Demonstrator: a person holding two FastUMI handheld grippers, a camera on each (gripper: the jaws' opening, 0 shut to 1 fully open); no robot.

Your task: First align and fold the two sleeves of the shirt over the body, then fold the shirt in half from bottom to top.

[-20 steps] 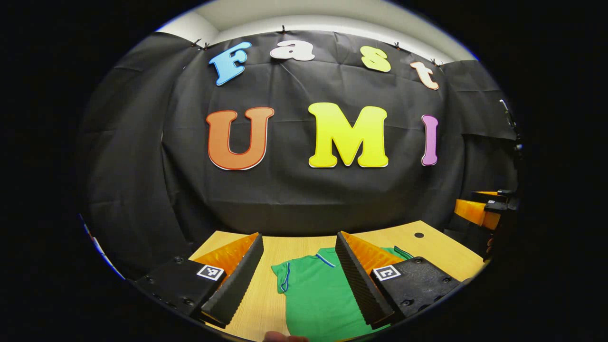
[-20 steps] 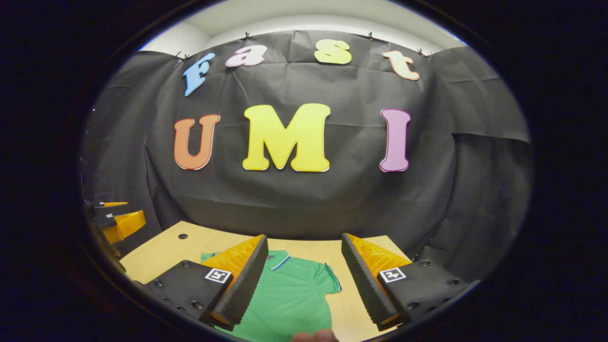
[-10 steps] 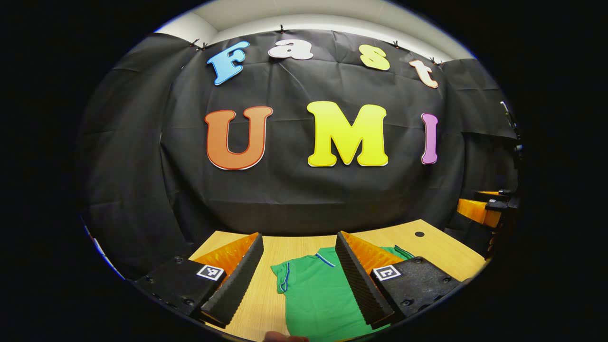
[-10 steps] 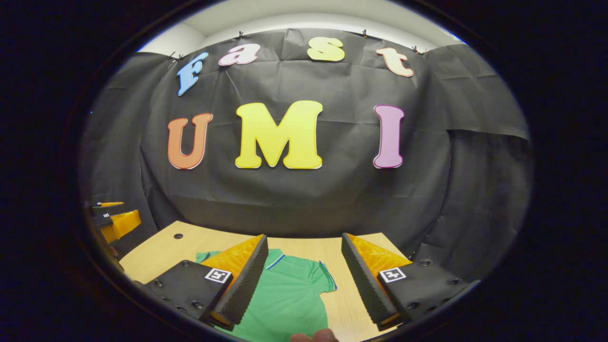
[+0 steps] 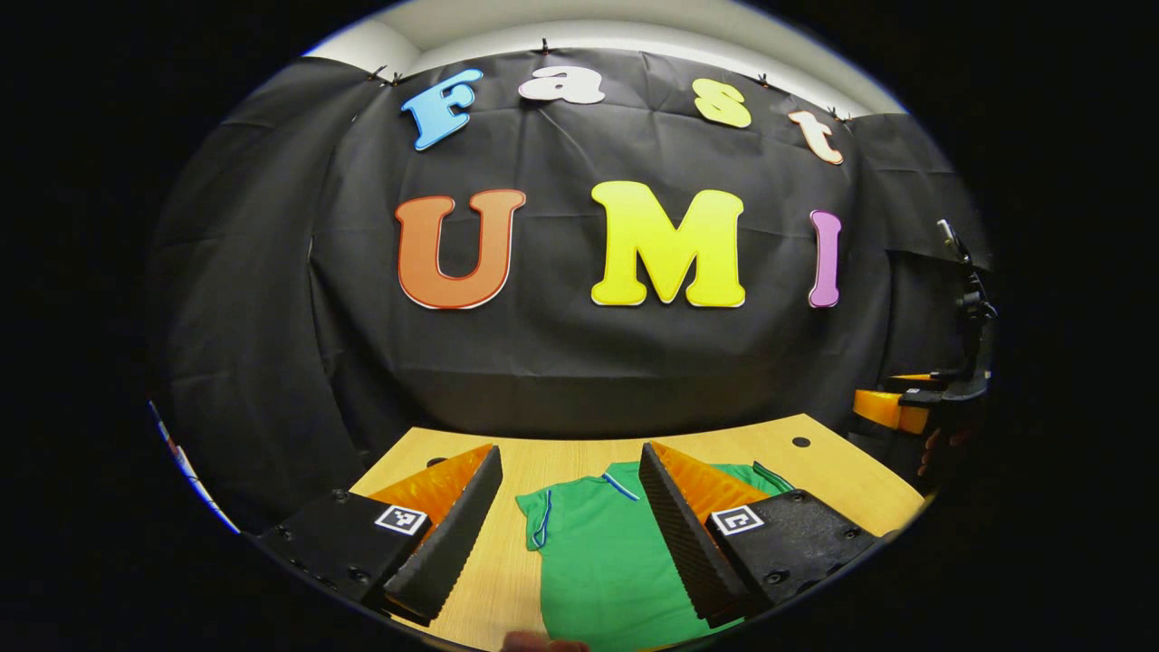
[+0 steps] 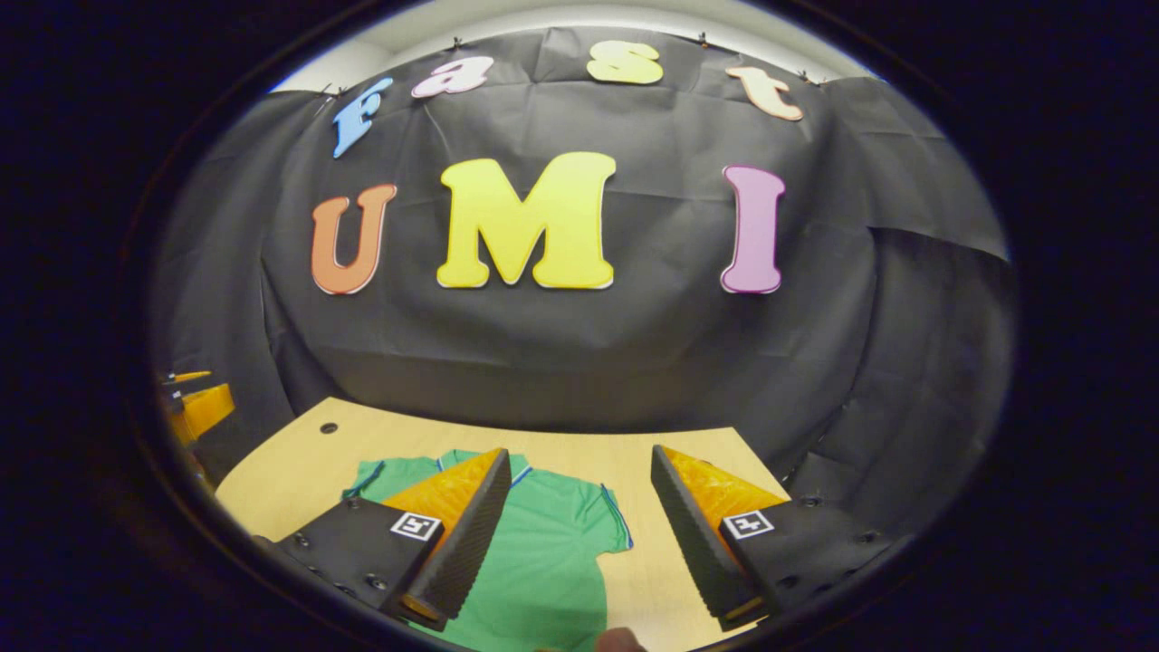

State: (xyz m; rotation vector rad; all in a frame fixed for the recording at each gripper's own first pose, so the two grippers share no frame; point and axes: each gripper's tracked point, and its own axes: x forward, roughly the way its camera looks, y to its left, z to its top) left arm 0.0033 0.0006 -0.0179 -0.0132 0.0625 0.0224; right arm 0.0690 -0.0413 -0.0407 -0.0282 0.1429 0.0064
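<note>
Shirt (image 5: 598, 552) flat on bench (image 5: 561, 457), hem cut off at 6 o'clock; left claw (image 5: 566, 525) and right claw (image 6: 579, 534) spread, holding nothing.

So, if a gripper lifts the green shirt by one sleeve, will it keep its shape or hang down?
The green shirt lies flat and thin on the wooden table, so it probably droops from the pinched point. Its sleeve looks like soft cloth and likely folds easily. It seems light and may slide if pushed.
</note>
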